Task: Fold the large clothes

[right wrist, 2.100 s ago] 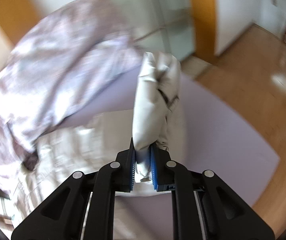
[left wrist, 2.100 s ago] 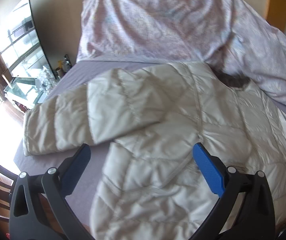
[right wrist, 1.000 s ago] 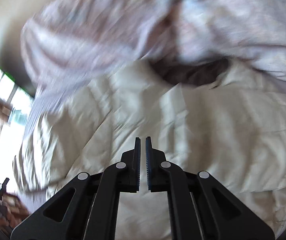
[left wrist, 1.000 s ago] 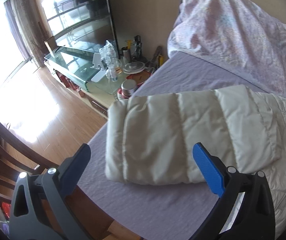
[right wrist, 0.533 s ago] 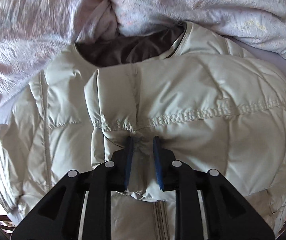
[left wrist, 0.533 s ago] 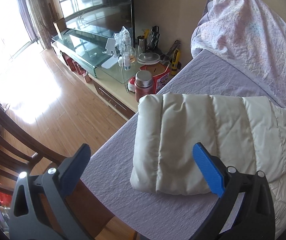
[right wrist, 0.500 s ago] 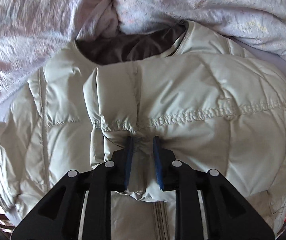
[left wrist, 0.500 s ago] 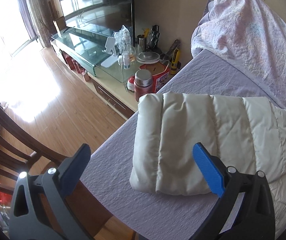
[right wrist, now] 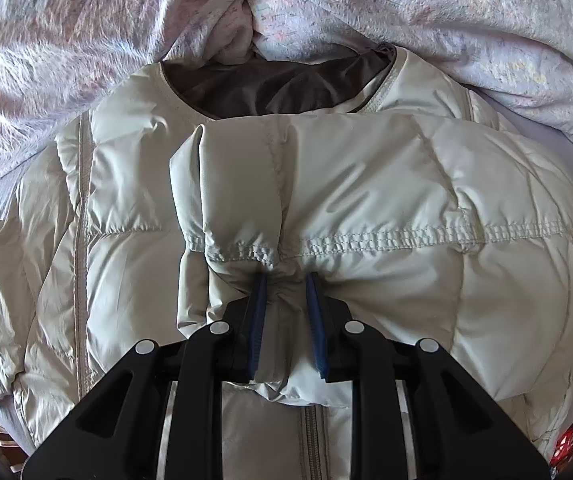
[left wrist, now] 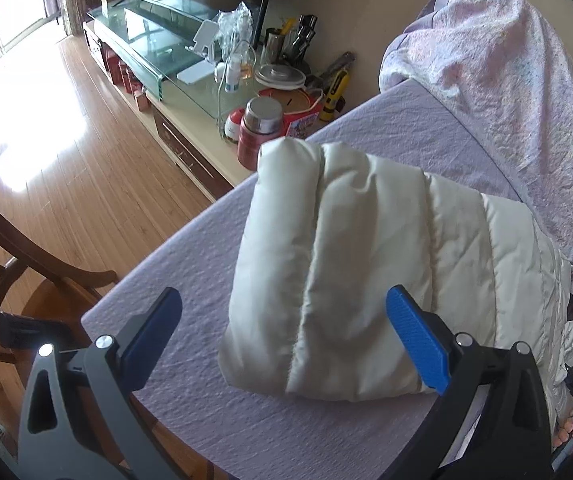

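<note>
Bedroom, daylight from the window side onto a wooden floor [left wrist: 66,152]. At far left a dark wooden chair [left wrist: 2,256] stands by the corner of the bed. Behind it a glass TV stand [left wrist: 154,40] holds a television, a white phone stand, bottles and a cup of tools; on the low cabinet next to the bed sits a red thermos [left wrist: 260,128] with a steel lid, beside a red box and a yellow tool.

The bed carries a lilac sheet [left wrist: 174,280], wrinkled, bare along its near corner. A floral duvet [left wrist: 518,80] is bunched along the far side against the wall.

The cream puffer jacket [right wrist: 366,184] lies flat on the sheet, collar toward the duvet, dark lining showing at the neck opening. Its left sleeve [left wrist: 346,264] stretches out across the sheet toward the cabinet side, cuff end near the bed edge.

Left gripper [left wrist: 282,332]: jaws spread wide, holding nothing, blue pads on either side of the sleeve's near edge, above it; contact cannot be judged.

Right gripper [right wrist: 286,320]: jaws nearly closed, pinching a bunched fold of the other sleeve [right wrist: 386,200], which is laid across the jacket's chest. Fabric bulges between the pads just below a stitched seam, above the front zip.
</note>
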A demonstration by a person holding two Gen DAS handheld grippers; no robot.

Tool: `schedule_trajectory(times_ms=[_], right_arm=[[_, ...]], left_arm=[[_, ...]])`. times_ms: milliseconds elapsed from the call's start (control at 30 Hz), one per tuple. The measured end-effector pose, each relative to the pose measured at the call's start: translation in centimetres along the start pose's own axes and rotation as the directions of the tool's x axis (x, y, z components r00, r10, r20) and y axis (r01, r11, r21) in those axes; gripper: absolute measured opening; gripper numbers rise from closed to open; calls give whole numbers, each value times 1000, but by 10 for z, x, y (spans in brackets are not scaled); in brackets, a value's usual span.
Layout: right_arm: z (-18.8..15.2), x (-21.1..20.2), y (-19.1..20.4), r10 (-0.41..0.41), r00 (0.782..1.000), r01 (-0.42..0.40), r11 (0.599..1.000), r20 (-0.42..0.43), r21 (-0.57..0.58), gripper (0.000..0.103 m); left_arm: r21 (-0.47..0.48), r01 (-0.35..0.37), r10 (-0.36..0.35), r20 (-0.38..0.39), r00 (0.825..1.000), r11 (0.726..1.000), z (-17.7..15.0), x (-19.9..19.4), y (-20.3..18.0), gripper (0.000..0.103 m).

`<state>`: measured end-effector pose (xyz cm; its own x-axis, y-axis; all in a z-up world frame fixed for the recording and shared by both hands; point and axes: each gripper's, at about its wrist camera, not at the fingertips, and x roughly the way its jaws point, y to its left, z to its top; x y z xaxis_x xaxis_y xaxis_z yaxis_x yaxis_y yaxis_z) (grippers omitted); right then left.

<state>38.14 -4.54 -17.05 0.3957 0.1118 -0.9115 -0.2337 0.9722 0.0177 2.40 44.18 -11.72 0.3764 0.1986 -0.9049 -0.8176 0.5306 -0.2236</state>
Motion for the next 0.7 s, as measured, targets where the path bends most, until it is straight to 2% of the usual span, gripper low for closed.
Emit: schedule_trajectory(times_ms=[133, 300, 367, 700], right_arm=[[1, 0, 0, -3, 1000, 3, 1000, 4, -1, 22], [0, -1, -1, 1, 1000, -1, 1000, 10, 9, 22], [0, -1, -1, 4, 1000, -4, 1000, 12, 14, 22], [-4, -3, -3, 19, 1000, -19, 1000, 23, 24, 22]], left_arm=[[0, 21, -21, -16, 1000, 1000, -3, 5, -3, 101], [5, 21, -21, -25, 999, 1000, -2, 9, -8, 94], [13, 25, -25, -25, 999, 1000, -1, 8, -12, 84], [-3, 18, -18, -17, 1000, 1000, 0, 7, -19, 56]])
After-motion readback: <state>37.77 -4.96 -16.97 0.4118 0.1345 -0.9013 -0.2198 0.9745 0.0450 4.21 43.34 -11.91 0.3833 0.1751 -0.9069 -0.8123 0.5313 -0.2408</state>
